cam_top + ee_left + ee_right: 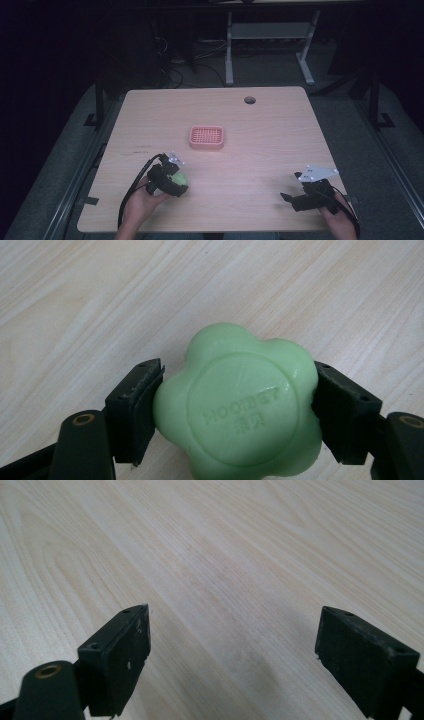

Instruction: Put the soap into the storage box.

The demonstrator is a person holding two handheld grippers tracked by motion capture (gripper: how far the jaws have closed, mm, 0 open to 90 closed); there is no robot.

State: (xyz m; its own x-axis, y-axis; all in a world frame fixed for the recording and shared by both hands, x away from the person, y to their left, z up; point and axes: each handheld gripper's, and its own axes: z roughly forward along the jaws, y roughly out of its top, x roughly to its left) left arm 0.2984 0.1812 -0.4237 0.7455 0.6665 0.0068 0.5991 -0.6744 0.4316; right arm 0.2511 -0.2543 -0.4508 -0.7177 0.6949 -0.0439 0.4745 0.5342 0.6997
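A green flower-shaped soap (240,405) is pinched between the two black jaws of the left gripper (239,407), one pad pressed against each side of it. Raised lettering is seen on the round, flat face of the soap, which is turned toward the gripper's camera in the left gripper view. In the high view, the left gripper (172,181) is held by the left hand (142,202) over the near left part of the wooden bench (270,125), and the soap (179,176) is seen as a pale green lump at its tip; whether the soap rests on the bench or is lifted just off it cannot be told. A pink soap dish (206,137) with a perforated floor lies near the middle of the bench, beyond the soap and apart from it. The right gripper (292,199) is held by the right hand (342,220) at the near right of the bench, well apart from the soap and the dish. In the right gripper view, the jaws of the right gripper (232,645) are spread wide, with bare wood between them. A round cable hole (250,100) is seen near the far edge of the bench.
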